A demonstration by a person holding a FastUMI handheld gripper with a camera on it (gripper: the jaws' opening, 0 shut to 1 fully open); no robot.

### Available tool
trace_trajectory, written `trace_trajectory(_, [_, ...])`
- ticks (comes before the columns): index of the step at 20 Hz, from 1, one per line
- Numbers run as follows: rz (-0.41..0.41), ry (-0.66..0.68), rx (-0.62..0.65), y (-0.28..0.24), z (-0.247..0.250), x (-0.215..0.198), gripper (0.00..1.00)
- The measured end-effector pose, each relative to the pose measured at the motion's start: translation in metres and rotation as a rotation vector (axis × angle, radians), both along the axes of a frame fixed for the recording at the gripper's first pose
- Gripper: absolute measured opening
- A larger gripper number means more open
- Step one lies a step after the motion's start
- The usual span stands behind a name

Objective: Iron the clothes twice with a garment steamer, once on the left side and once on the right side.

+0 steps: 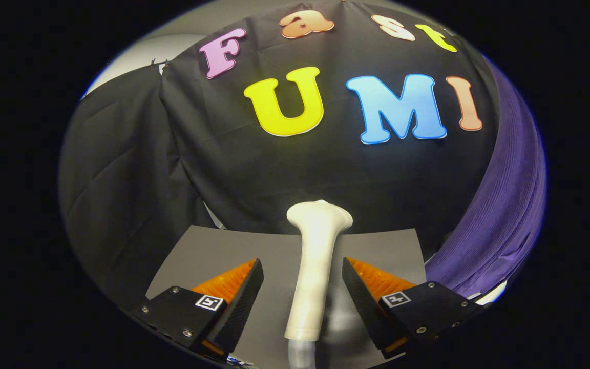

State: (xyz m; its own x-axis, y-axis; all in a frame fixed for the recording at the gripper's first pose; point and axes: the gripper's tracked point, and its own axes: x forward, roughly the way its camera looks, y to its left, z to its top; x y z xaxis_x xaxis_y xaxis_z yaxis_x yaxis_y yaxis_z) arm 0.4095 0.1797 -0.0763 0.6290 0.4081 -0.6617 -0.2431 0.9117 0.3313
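Fingers: our gripper (302,287) sits nearest the camera with its jaws spread wide; neither finger presses on anything that we can see.
Steamer: between the fingers we see the pale garment steamer (313,266), its handle running away from us and its flared head (320,214) at the far end, just short of the booth wall.
Gap: we see space on both sides of the handle, so the fingers flank it without touching; we judge it not yet grasped.
Hose: a ribbed greyish hose (300,356) leaves the near end of the handle, below the fingers.
Surface: the steamer rests over a dark grey mat (213,256), which stretches from the fingers to the foot of the wall.
Garment: the purple clothing (505,205) hangs to the right of the right finger, beyond the mat's edge and well apart from the steamer head.
Wall: black cloth (121,179) closes off the booth behind the steamer.
Done so far: we judge that nothing of the ironing shows as done; the steamer head is nowhere near the fabric, and we cannot tell from the cloth itself whether any pass has been made.
Step in hand: we take this as the approach to the handle, before closing on it.
Left to do: by our reading, grip the handle, lift it, carry the head across to the purple cloth, then run one pass down its left side and one down its right.
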Motion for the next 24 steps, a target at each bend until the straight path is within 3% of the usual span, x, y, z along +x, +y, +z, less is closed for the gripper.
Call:
trace_trajectory(4, [-0.003, 0.049, -0.020, 0.000, -0.021, -0.003, 0.95])
trace_trajectory(6, [-0.003, 0.070, -0.015, 0.001, -0.029, -0.002, 0.88])
trace_trajectory(10, [-0.010, 0.109, 0.018, 0.004, -0.038, -0.008, 0.56])
trace_trajectory(12, [-0.015, 0.130, 0.028, 0.004, -0.039, -0.009, 0.47])
trace_trajectory(18, [-0.022, 0.136, 0.088, 0.008, -0.035, -0.009, 0.32])
trace_trajectory(24, [-0.016, -0.076, 0.075, 0.005, 0.025, -0.030, 0.29])
